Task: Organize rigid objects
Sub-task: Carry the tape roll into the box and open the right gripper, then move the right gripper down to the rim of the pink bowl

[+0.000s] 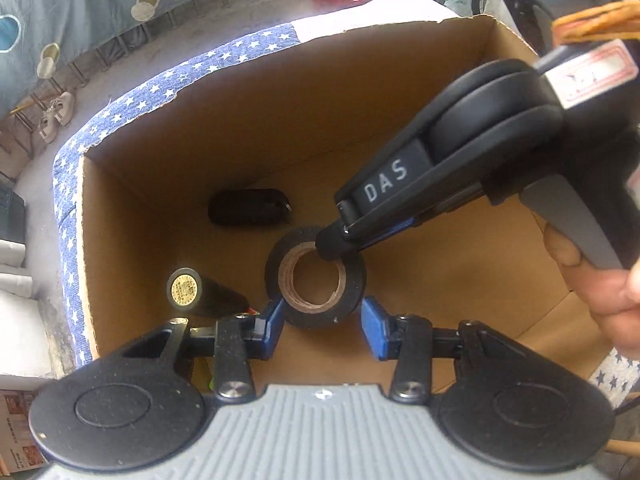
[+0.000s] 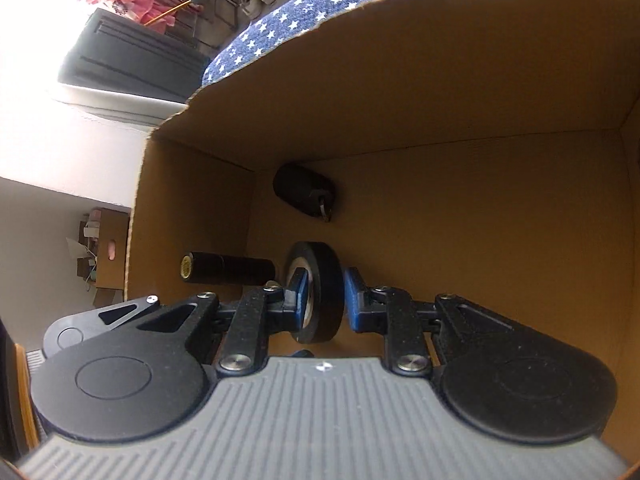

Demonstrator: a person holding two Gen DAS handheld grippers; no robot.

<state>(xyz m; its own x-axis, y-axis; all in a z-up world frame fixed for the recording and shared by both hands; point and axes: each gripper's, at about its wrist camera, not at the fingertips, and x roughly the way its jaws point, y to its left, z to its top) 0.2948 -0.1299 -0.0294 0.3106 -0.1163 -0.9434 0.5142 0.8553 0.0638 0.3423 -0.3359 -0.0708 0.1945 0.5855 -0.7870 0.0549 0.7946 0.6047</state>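
Left wrist view: I am looking down into the cardboard box [image 1: 280, 100], which is sitting on a star-print blue cloth [image 1: 160, 84]; the left gripper [image 1: 325, 326] is hanging over the box with its fingers [image 1: 276, 326] parted and gripping nothing; the black tape roll [image 1: 316, 292] is showing in the gap between them, apparently lower down; the right gripper [image 1: 330, 246], carried by a person's hand [image 1: 592, 280], is reaching in from the right with its tip on the roll's rim; a black cylinder with a gold end [image 1: 200, 292] is lying just beside the roll, and a black case [image 1: 248, 206] is lying near the back wall; so sorted items are collecting here.

Right wrist view: the right gripper [image 2: 326, 300] is clenching the tape roll [image 2: 320, 288] edge-on, fingers [image 2: 354, 300] on both flat faces, probably so it goes down next to the cylinder [image 2: 228, 274]; the case [image 2: 306, 192] is lying beyond; the roll is deep inside the box [image 2: 440, 80]; I cannot tell whether it is touching the floor yet.
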